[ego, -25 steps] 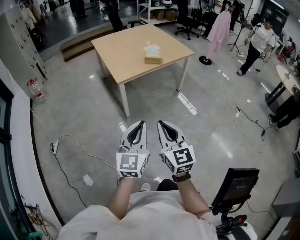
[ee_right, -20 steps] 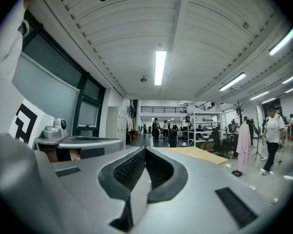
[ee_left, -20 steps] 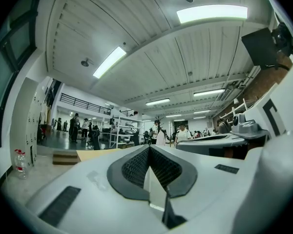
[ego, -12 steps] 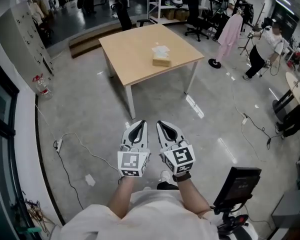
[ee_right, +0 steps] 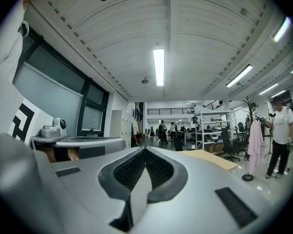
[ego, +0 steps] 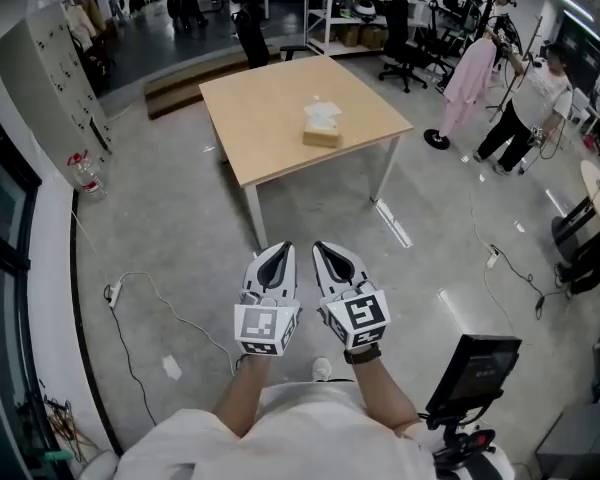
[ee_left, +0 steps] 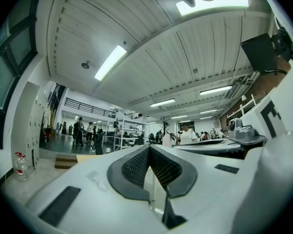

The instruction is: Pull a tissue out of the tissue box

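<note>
Two grippers on record. Condition of each? (Auditor)

The left gripper [ego: 276,254] and the right gripper [ego: 335,252] sit side by side at lower centre of the head view. On both, the jaws are closed tip to tip with nothing between them, and each gripper view confirms this. (Inspector)

Location of the task item? (Auditor)

One tissue box [ego: 322,134] sits at upper centre of the frame, on the single bench [ego: 270,118]. One tissue [ego: 323,114] stands up from its top. The box is well apart from both grippers, with open floor [ego: 180,258] between. (Inspector)

What has changed over the last second? (Auditor)

The bench and box have slid lower in the frame and look slightly larger. The grippers have kept their place in the picture, jaws closed throughout. My judgement is that the person is walking towards the bench. (Inspector)

Meaning for the task? (Auditor)

This is the approach only. No contact has been made and the tissue is still in the box. One gripper will need to open its jaws once it is within reach. (Inspector)
</note>
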Demonstrator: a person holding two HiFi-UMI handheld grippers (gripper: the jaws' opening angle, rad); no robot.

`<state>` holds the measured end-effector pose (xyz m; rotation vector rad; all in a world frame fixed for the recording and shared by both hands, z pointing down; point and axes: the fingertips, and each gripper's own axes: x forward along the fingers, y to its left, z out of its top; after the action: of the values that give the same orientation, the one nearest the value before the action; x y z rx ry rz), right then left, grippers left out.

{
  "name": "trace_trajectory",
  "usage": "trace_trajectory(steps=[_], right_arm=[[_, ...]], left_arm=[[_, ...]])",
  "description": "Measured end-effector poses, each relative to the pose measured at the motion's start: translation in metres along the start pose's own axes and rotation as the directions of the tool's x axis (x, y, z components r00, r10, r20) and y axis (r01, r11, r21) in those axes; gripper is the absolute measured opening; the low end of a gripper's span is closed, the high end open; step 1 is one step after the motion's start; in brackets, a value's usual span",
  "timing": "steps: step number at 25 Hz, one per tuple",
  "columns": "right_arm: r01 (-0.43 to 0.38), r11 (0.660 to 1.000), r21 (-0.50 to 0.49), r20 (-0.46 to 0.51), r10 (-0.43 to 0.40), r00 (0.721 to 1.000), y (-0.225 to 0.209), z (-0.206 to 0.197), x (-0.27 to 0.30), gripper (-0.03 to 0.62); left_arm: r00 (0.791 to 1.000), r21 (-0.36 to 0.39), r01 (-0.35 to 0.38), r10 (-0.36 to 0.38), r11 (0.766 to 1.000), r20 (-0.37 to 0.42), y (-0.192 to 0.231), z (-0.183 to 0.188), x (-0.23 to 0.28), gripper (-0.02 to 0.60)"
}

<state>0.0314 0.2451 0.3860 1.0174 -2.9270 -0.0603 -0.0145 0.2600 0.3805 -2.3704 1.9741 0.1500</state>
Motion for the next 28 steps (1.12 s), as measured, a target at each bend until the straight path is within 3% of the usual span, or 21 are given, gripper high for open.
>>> trace_trajectory(steps=[6, 10, 13, 16, 19, 24, 28], right_arm=[[0.036, 0.999, 0.022, 0.008, -0.036, 0.999, -0.072, -0.003, 0.005, 0.002], [0.037, 0.999, 0.032, 0.024, -0.038, 0.999, -0.092, -0.001, 0.003, 0.002], [0.052, 0.998, 0.042, 0.047, -0.054, 0.997, -0.102, 0.001, 0.002, 0.002], [0.102, 0.994, 0.043, 0.106, -0.106, 0.989, -0.115, 0.005, -0.003, 0.002], [0.088, 0.995, 0.037, 0.073, -0.091, 0.993, -0.125, 0.002, 0.008, 0.002], [0.067, 0.997, 0.049, 0.061, -0.070, 0.996, -0.146, -0.003, 0.032, 0.002], [0.043, 0.998, 0.052, 0.010, -0.044, 0.999, -0.147, -0.014, 0.058, 0.002]], left_arm=[[0.999, -0.021, 0.044, -0.044, 0.999, 0.002, -0.031, -0.005, 0.057, 0.000], [1.000, -0.025, 0.031, -0.031, 0.999, -0.003, -0.037, -0.004, 0.066, 0.000], [1.000, -0.015, -0.003, 0.002, 1.000, -0.021, -0.039, -0.007, 0.074, 0.000], [0.996, 0.027, -0.081, 0.081, 0.996, -0.027, -0.031, -0.012, 0.080, 0.000], [0.991, 0.044, -0.128, 0.129, 0.991, -0.027, -0.020, -0.012, 0.089, 0.000], [0.998, 0.000, -0.068, 0.068, 0.998, -0.005, -0.018, -0.018, 0.115, 0.000], [0.999, 0.039, -0.038, 0.039, 0.999, -0.028, -0.006, -0.026, 0.131, 0.000]])
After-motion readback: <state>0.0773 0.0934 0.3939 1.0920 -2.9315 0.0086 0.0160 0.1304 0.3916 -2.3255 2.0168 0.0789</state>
